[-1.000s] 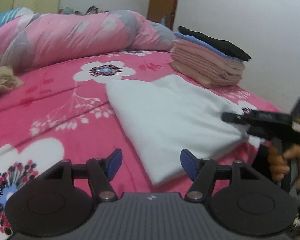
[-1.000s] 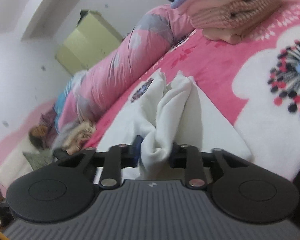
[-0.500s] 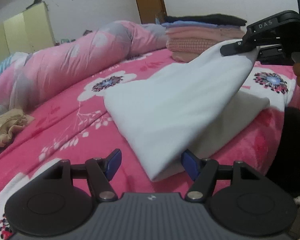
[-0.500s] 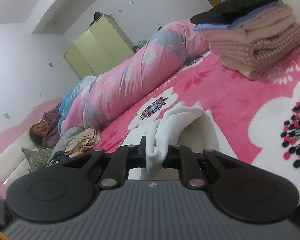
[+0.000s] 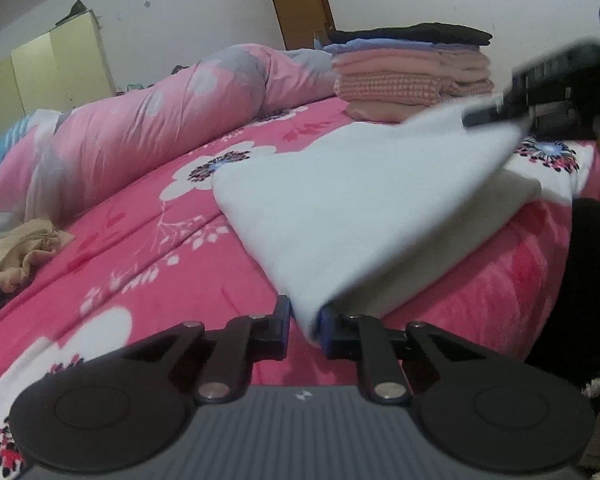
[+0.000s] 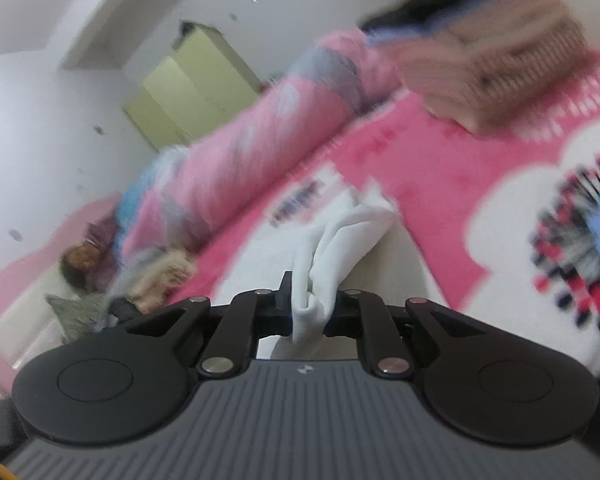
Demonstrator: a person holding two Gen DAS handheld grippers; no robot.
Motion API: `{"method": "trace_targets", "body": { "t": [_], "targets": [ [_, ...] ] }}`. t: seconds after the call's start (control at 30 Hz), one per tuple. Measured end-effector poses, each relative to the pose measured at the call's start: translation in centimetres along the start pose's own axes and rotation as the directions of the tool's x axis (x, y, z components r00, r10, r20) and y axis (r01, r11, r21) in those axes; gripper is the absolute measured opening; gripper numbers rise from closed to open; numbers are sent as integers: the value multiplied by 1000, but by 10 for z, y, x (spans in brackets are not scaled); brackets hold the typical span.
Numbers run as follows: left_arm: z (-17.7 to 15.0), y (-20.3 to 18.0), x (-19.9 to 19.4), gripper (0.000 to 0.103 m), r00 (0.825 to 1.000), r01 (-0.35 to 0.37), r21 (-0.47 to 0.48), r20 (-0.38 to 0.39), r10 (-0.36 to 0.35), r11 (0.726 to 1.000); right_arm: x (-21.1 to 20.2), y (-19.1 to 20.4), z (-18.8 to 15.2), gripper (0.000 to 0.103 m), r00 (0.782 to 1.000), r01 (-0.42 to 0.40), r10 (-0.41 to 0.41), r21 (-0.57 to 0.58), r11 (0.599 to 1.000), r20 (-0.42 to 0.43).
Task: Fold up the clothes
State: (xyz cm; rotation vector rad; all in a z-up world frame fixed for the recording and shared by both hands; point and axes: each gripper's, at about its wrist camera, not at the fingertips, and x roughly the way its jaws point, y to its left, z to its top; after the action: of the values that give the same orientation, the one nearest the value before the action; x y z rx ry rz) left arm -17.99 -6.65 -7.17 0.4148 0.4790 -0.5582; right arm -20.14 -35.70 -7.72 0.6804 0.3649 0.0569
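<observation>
Left wrist view: left gripper (image 5: pixel 304 326) jaws closing on the near corner of the white cloth (image 5: pixel 340 196), fabric already between the pads. Right gripper (image 5: pixel 496 114), far right & blurred, holds the other corner raised; in its own view it's clamped on a bunched white fold. Cloth lies on the pink bed (image 5: pixel 140 248), near the folded stack (image 5: pixel 412 76). Judgement: finish the pinch 1st, then lift both corners level, keep the edge taut, carry it over evenly so no creases form.

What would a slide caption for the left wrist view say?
Left gripper closing on a corner of the white garment on the pink floral bedspread; right gripper lifts the far corner.
</observation>
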Motion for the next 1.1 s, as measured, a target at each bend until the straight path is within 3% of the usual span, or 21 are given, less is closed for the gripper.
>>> {"method": "trace_targets", "body": {
  "t": [0.13, 0.27, 0.4, 0.47, 0.57, 0.63, 0.77, 0.83, 0.9, 1.0, 1.07, 1.1],
  "targets": [
    [2, -1, -5, 10, 1000, 15, 36, 12, -16, 999, 3, -12, -3, 9, 1000, 2, -1, 37, 999, -30],
    [0, -9, -3, 9, 1000, 12, 84, 1, -12, 996, -5, 3, 11, 9, 1000, -14, 13, -69, 998, -13],
    [-3, -6, 0, 11, 999, 44, 57, -12, -43, 997, 17, -31, -8, 9, 989, 65, -62, 16, 998, -137],
    [-3, 3, -2, 13, 996, 92, 27, -9, -92, 995, 14, -39, -8, 11, 991, 46, -38, 63, 997, -128],
    [-7, 23, -9, 27, 982, 187, -31, -3, -187, 982, 7, -41, 1, 19, 990, 58, -52, 43, 997, -129],
    [-12, 36, -16, 47, 971, 238, -59, 12, -237, 970, -3, -46, 8, 26, 990, 89, -85, 30, 996, -116],
    [-13, 57, -30, 49, 963, 267, -109, 56, -262, 958, -33, -65, 20, 28, 972, 227, -223, 46, 973, -68],
    [-9, 67, -35, 49, 964, 262, -139, 79, -253, 955, -48, -66, 26, 27, 970, 243, -241, 49, 969, -38],
    [0, 72, -34, 49, 961, 267, -173, 113, -251, 948, -59, -49, 32, 24, 973, 231, -231, -7, 973, 18],
    [19, 72, -25, 47, 955, 281, -208, 157, -251, 937, -59, -9, 35, 22, 987, 153, -142, -178, 972, 72],
    [32, 61, -14, 47, 950, 291, -195, 172, -260, 937, -48, 21, 28, 22, 995, 88, -71, -343, 935, 64],
    [36, 53, -7, 46, 947, 299, -179, 177, -269, 937, -38, 30, 22, 20, 997, 80, -77, -410, 908, 23]
  ]
}}
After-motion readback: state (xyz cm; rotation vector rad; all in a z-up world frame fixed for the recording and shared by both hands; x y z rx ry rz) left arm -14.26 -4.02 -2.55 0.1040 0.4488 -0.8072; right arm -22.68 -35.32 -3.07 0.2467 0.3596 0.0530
